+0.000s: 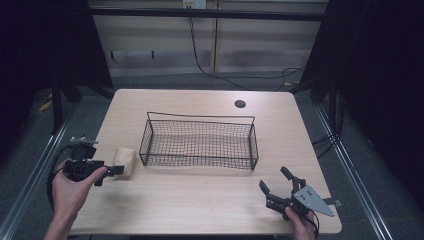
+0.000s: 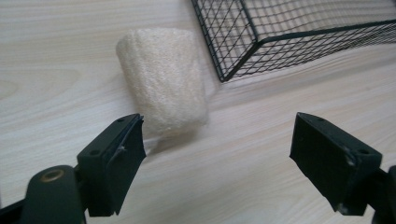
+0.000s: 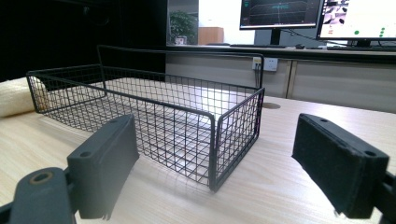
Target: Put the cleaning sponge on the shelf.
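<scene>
A cream, rough-textured loofah piece point(image 1: 125, 161) point(image 2: 163, 84) lies on the table just left of a black wire basket point(image 1: 200, 118) point(image 2: 261, 39) point(image 3: 215, 116). The basket looks empty. My left gripper point(image 1: 116, 170) point(image 2: 217, 123) is open, low over the table. Its jaws point at the loofah's near end, which sits just beyond the left jaw and not between the two. My right gripper point(image 1: 275, 181) point(image 3: 215, 126) is open near the table's front right and faces the basket's near corner. The loofah point(image 3: 16, 95) shows behind the basket's far end.
The light wooden table point(image 1: 200, 200) has a round cable hole point(image 1: 240, 104) at the back right. Bare wood lies between the basket and the front edge. Monitors point(image 3: 280, 11) stand beyond the table, and cables trail on the floor behind.
</scene>
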Motion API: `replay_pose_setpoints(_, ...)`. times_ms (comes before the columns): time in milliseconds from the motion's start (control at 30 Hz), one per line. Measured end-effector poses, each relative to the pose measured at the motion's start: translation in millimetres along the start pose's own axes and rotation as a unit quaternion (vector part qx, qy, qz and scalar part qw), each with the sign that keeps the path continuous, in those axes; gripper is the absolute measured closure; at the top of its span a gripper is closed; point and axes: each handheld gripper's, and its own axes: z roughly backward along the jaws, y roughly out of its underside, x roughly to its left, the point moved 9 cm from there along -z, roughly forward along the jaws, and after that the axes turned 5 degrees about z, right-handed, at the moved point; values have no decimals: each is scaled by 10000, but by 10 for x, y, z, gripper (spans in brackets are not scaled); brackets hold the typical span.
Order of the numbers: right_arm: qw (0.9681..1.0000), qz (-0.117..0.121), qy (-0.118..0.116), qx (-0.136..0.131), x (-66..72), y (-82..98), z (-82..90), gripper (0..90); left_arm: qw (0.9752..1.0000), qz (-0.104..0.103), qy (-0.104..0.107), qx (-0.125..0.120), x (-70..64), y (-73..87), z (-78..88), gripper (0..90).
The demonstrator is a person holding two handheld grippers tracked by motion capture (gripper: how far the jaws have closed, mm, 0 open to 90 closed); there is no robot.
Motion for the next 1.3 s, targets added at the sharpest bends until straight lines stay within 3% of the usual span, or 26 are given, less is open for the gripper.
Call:
replay_pose_setpoints(333,10000,11,-4,0,-10,1,-2,133,9990,147,-177,388,95,-68,-71,181)
replay_pose_setpoints(467,10000,-4,-35,9,-5,2,-5,134,9976,195,-340,576,143,-92,-122,188)
replay_pose_setpoints(600,10000,1,-37,30,-3,5,-7,134,9948,237,-367,917,169,-75,-232,188)
replay_pose_setpoints(1033,10000,12,-53,32,1,4,-8,134,9893,443,-624,1240,209,-130,-390,186)
replay_pose_setpoints(1300,10000,10,-60,28,1,4,-7,133,9838,549,-846,1481,229,-210,-480,186)
